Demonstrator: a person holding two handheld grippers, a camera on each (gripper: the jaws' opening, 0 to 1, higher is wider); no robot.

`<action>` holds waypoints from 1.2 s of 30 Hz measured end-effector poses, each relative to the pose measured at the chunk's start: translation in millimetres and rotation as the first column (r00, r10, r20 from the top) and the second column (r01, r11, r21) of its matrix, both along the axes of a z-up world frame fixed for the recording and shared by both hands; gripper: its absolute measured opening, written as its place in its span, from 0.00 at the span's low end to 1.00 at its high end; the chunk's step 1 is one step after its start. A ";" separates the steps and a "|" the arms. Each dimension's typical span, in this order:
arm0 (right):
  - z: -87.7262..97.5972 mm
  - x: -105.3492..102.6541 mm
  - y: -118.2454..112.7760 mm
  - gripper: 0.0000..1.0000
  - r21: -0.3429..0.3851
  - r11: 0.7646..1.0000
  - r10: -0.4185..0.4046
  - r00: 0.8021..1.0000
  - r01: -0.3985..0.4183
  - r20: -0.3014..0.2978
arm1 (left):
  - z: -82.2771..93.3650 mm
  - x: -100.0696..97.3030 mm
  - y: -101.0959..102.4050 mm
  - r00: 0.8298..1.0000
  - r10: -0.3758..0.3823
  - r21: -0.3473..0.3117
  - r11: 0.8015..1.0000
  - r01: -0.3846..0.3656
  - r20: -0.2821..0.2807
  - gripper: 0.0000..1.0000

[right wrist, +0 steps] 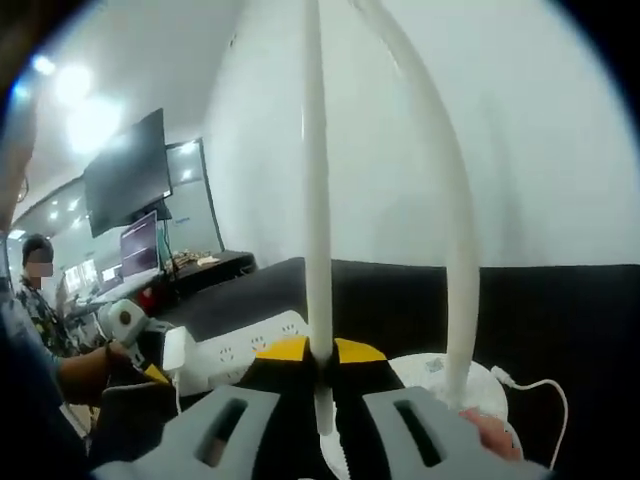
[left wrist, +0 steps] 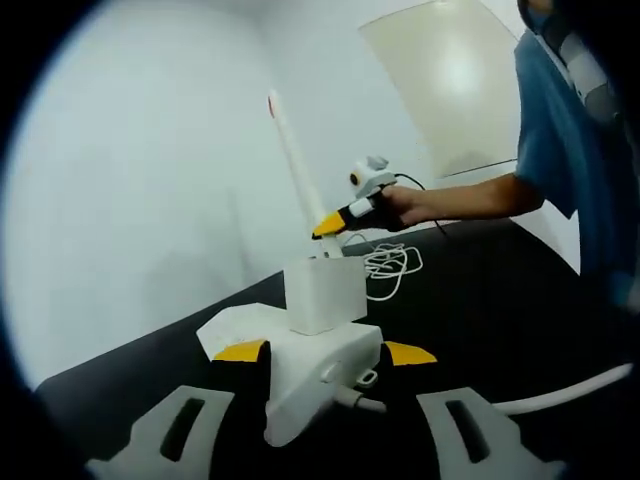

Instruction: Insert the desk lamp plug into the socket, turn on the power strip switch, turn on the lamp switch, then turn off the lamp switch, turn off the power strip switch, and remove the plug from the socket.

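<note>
The white power strip [left wrist: 318, 385] lies end-on between my left gripper's [left wrist: 325, 352] yellow-tipped jaws, which press against its two sides. A white cube-shaped plug [left wrist: 322, 293] sits in the strip's top. Beyond it, the desk lamp's thin white stem [left wrist: 295, 160] rises, and my right gripper [left wrist: 330, 228] meets it low down, held by a hand. In the right gripper view, my right gripper [right wrist: 322, 350] is shut on the lamp stem [right wrist: 317, 200] just above the round white base [right wrist: 430, 372]. The power strip [right wrist: 250, 345] runs left to the left gripper [right wrist: 150, 370].
The black tabletop [left wrist: 500, 300] carries a loose coil of white cord [left wrist: 392, 262] by the lamp, and a thick white cable [left wrist: 570, 392] at the right. A second curved lamp arm [right wrist: 450, 200] rises beside the stem. Monitors [right wrist: 130, 180] stand across the room.
</note>
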State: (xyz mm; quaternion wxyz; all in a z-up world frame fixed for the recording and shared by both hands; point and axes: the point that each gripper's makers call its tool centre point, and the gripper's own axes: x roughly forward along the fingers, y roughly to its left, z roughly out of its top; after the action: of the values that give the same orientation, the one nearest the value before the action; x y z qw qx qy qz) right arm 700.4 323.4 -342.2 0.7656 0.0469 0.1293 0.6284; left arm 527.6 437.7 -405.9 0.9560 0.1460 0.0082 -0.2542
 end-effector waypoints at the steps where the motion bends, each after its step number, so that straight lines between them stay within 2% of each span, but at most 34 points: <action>1: 0.5 -1.4 0.6 0.10 0.006 1.000 -0.001 1.000 0.001 -0.008 | 0.2 -0.4 -1.1 1.000 0.000 -0.001 1.000 0.000 0.000 0.42; 7: 2.9 -7.5 3.3 0.10 0.019 1.000 -0.006 0.999 0.007 -0.053 | 0.1 -1.1 -3.1 1.000 0.000 0.000 1.000 0.000 0.000 0.42; 15: 7.3 -29.7 9.5 0.10 0.025 1.000 0.000 0.996 0.003 -0.089 | -0.6 -0.1 -2.3 1.000 0.002 0.002 1.000 -0.002 0.002 0.42; 25: 13.2 -60.6 14.3 0.10 0.030 1.000 0.012 0.993 -0.008 -0.119 | -1.0 2.0 -1.5 1.000 0.006 0.004 1.000 -0.006 0.002 0.41; 33: 19.0 -75.2 15.5 0.10 0.034 0.999 0.019 0.992 -0.014 -0.129 | -0.9 3.2 -1.6 1.000 0.007 0.005 1.000 -0.007 0.002 0.41; 36: 21.8 -74.8 14.8 0.10 0.032 0.999 0.024 0.991 -0.020 -0.130 | -0.9 3.7 -1.5 1.000 0.008 0.005 1.000 -0.008 0.003 0.41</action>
State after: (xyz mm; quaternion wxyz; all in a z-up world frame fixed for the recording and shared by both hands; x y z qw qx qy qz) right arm 625.6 338.2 -320.5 0.7476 0.0983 0.1700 0.6344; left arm 531.2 436.2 -406.8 0.9566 0.1488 0.0083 -0.2504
